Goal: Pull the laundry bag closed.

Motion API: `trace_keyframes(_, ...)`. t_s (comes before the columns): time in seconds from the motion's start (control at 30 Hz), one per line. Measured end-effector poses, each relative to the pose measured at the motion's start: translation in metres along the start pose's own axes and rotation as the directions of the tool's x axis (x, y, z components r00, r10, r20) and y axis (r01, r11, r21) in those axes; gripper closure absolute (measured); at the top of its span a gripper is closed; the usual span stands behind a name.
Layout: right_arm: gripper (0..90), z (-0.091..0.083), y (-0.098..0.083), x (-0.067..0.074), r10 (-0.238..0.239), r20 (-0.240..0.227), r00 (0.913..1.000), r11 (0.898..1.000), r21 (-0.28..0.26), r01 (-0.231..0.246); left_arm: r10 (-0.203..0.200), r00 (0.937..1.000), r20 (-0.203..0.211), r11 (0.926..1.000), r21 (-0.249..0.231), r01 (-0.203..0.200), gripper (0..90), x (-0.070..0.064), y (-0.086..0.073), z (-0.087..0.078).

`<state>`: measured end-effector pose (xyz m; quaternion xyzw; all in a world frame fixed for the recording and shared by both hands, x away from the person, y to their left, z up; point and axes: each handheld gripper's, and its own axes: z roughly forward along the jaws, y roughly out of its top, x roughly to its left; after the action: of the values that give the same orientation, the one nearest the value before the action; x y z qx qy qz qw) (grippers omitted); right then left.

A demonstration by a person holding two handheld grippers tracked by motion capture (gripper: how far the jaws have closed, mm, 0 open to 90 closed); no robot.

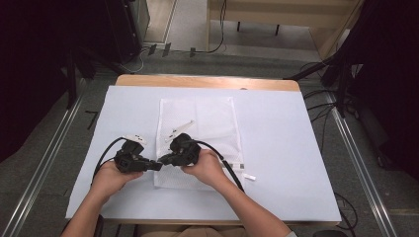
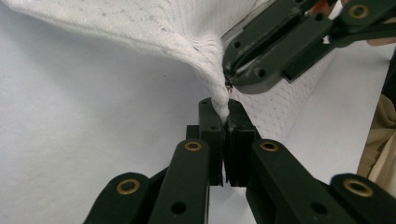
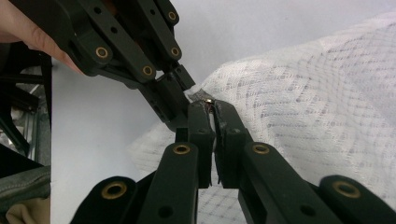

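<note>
From above, a white rectangular mesh laundry bag (image 1: 197, 138) lies flat on the white-covered table (image 1: 276, 133), its near left edge met by the left gripper (image 1: 159, 166) and right gripper (image 1: 164, 161), tips almost touching. Grey floor, cables and dark stands surround the wooden-edged table.

The left gripper view shows the left gripper (image 2: 226, 122) pressed together on a pulled-up peak of the bag (image 2: 154, 23), with the right gripper (image 2: 229, 83) just above it.

The right gripper view shows the right gripper (image 3: 212, 109) pinching a small dark zipper pull (image 3: 208, 101) at the mesh edge (image 3: 317, 107), the left gripper (image 3: 189, 91) just beside it.
</note>
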<state>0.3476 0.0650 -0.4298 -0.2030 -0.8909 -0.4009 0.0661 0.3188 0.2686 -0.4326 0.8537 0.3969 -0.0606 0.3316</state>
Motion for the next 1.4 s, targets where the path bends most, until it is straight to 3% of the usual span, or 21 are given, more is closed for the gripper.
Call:
trace_keyframes(0.3, 88.2, -0.001, -0.004, -0.002, -0.004, 0.000, 1.0000, 1.000, 0.011, 0.004, 0.007, 1.0000, 0.002, 1.0000, 0.006, -0.007, 88.7, -0.001, 0.000, 0.001)
trace_keyframes(0.83, 88.4, -0.007, -0.010, -0.003, -0.065, 0.018, 0.9977, 0.998, 0.006, 0.065, 0.029, 0.9996, 0.001, 0.9996, -0.008, -0.029, 89.1, -0.005, 0.000, -0.001)
trace_keyframes(0.97, 88.3, -0.009, -0.012, -0.007, -0.042, 0.003, 0.9991, 0.999, -0.008, 0.042, 0.029, 0.9996, 0.003, 0.9996, -0.006, -0.029, 89.1, -0.006, 0.001, -0.001)
trace_keyframes(1.1, 88.4, -0.010, -0.014, -0.005, -0.079, 0.009, 0.9969, 0.997, 0.004, 0.079, 0.033, 0.9995, 0.001, 0.9995, -0.001, -0.033, 89.3, -0.007, 0.001, 0.000)
trace_keyframes(1.23, 88.4, -0.014, -0.018, -0.009, -0.061, 0.043, 0.9972, 0.998, 0.028, 0.059, 0.024, 0.9997, 0.000, 0.9995, -0.020, -0.024, 89.4, -0.004, -0.003, -0.007)
trace_keyframes(1.3, 88.3, -0.018, -0.023, -0.017, -0.013, 0.053, 0.9985, 1.000, 0.019, 0.012, 0.013, 0.9999, 0.005, 0.9994, -0.032, -0.013, 89.4, -0.002, -0.003, -0.008)
trace_keyframes(1.4, 88.2, -0.020, -0.028, -0.018, -0.031, 0.049, 0.9983, 0.999, 0.018, 0.030, 0.030, 0.9995, -0.009, 0.9992, -0.027, -0.031, 89.1, -0.003, -0.002, -0.006)
